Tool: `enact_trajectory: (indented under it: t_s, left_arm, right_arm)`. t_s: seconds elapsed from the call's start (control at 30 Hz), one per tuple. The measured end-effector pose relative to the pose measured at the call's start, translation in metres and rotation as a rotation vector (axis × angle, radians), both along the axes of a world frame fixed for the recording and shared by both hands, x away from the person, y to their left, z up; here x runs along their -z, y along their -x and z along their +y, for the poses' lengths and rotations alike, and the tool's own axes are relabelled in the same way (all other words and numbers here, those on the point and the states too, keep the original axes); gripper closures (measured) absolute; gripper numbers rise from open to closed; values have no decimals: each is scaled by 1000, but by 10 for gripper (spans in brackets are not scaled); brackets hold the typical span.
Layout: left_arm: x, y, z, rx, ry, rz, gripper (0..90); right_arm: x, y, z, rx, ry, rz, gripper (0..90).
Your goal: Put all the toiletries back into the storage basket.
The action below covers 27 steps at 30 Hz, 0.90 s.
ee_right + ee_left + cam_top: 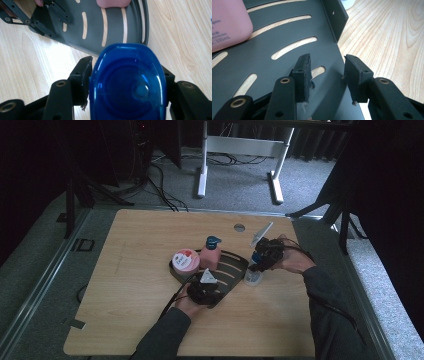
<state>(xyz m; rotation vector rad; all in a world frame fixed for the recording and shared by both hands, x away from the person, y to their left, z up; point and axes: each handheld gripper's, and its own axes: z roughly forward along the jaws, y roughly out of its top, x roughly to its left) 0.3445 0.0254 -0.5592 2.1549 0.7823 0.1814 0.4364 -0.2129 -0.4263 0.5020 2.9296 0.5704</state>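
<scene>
A dark slotted tray (232, 262) (322, 25) (112, 27) lies mid-table. On it stand a pink pump bottle (210, 257) (227, 22) (113, 3) and a round pink-lidded jar (185, 260). My left gripper (209, 287) (327, 72) sits at the tray's near right corner. Its jaws are apart, one pad over the tray floor and the other at the tray's edge, with nothing pinched. Just right of the tray a clear bottle with a blue cap (252, 277) (127, 82) stands on the wood. My right gripper (262, 257) (127, 75) is around its top, pads against the cap's sides.
The wooden table (140, 245) has bare room left of the tray and along the near edge. A round cable hole (239, 227) sits near the far edge. White desk legs (202, 170) and cables lie on the floor beyond.
</scene>
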Motion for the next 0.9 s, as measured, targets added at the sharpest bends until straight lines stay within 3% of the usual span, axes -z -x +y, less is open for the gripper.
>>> enact_trajectory:
  t_s: [0.9]
  left_arm:
    - [0,-1,1,3,3,5,571]
  right_arm:
    - [6,-3,4,-22,68,53,471]
